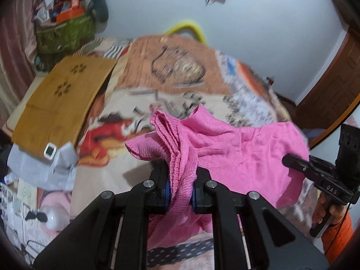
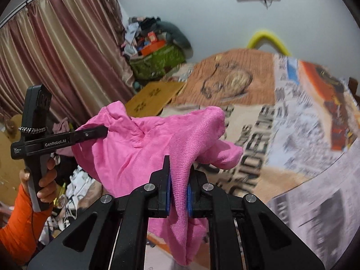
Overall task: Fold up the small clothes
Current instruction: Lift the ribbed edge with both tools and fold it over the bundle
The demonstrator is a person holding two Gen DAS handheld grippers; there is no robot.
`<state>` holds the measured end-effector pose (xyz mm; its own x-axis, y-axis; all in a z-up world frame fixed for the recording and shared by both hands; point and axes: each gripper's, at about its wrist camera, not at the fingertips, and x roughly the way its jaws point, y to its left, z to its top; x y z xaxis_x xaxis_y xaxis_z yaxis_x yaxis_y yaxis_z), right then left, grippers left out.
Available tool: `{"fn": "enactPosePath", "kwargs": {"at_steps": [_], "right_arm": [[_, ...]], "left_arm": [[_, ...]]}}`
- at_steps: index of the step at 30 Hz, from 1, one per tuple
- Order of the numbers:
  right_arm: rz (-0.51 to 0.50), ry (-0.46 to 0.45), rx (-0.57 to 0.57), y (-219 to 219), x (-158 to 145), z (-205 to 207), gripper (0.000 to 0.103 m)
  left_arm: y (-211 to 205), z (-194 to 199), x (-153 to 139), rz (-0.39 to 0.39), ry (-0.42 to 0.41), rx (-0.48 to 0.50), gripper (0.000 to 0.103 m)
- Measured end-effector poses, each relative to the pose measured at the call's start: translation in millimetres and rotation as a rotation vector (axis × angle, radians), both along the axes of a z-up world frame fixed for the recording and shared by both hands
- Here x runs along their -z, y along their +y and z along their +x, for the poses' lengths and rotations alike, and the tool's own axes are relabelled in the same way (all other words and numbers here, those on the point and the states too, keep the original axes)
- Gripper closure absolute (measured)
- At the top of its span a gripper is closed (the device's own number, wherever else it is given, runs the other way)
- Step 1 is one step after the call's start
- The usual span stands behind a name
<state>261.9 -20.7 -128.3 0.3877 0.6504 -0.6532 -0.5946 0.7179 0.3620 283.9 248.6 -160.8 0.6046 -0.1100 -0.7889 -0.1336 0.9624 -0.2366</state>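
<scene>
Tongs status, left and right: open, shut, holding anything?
Left tongs: shut on the pink knitted garment, gripping a bunched ribbed edge.
Right tongs: shut on the same garment, at another fold.

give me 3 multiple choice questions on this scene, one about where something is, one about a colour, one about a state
1. Where is the brown board?
A. on the bed, far left side
B. hanging on the wall
C. between the jaws of a gripper

2. What colour is the garment?
A. white
B. pink
C. green

3. How is the garment held?
A. lying flat, untouched
B. pinched by one gripper only
C. pinched by both grippers, lifted above the bed

Answers:
1 A, the brown board lies on the bed at its left side.
2 B, the garment is pink all over.
3 C, the left gripper and the right gripper each clamp a bunch of fabric, which hangs between them.
</scene>
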Motion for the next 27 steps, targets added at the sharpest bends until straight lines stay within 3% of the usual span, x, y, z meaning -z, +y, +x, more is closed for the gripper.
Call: {"fn": "enactPosePath", "kwargs": {"at_steps": [9, 14, 18, 24, 27], "right_arm": [[-0.124, 0.163, 0.014, 20, 72, 19, 0.093], [-0.187, 0.182, 0.006, 22, 85, 26, 0.088], [-0.204, 0.179, -0.003, 19, 87, 19, 0.086], [-0.225, 0.099, -0.011, 10, 68, 10, 0.064], [-0.211, 0.036, -0.01, 7, 56, 10, 0.059]], "left_arm": [[30, 14, 91, -0.112, 0.191, -0.035, 0.089], [29, 18, 114, -0.051, 0.232, -0.037, 0.074], [33, 12, 110, -0.024, 0.206, -0.042, 0.066], [39, -1, 77, 0.071, 0.134, -0.033, 0.064], [37, -3, 60, 0.09, 0.075, -0.015, 0.059]]}}
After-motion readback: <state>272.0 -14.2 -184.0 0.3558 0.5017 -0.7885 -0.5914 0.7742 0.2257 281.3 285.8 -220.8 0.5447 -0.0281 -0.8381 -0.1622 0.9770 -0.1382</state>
